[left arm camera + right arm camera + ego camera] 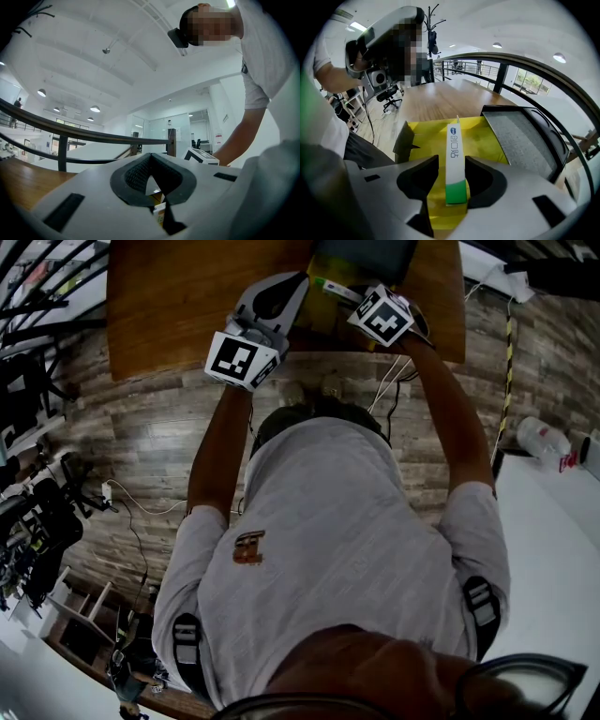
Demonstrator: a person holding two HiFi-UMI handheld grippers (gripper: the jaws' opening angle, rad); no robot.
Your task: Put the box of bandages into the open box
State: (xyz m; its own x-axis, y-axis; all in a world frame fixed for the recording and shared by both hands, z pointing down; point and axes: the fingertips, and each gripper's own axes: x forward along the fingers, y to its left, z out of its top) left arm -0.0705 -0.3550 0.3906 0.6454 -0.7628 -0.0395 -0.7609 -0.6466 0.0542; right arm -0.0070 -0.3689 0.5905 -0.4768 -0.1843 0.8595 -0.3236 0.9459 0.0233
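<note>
In the right gripper view a slim white box of bandages (pixel 454 154) with a green end stands on edge inside the open yellow box (pixel 485 140). My right gripper (pixel 452 165) points steeply down over it. The bandage box stands between its jaws, and a strip of yellow shows between the box and the left pad, so the gripper is open. In the head view the bandage box (pixel 330 286) lies over the yellow box (pixel 323 313), beside the right gripper (pixel 359 300). My left gripper (pixel 296 281) is held level beside the yellow box, its tips (pixel 150 157) meeting.
The yellow box rests on a wooden table (pixel 169 296) whose near edge faces the person. An open dark case with a grey lining (pixel 525 140) stands just right of the box. A dark curved railing (pixel 562 79) runs behind. Cables lie on the plank floor (pixel 141 512).
</note>
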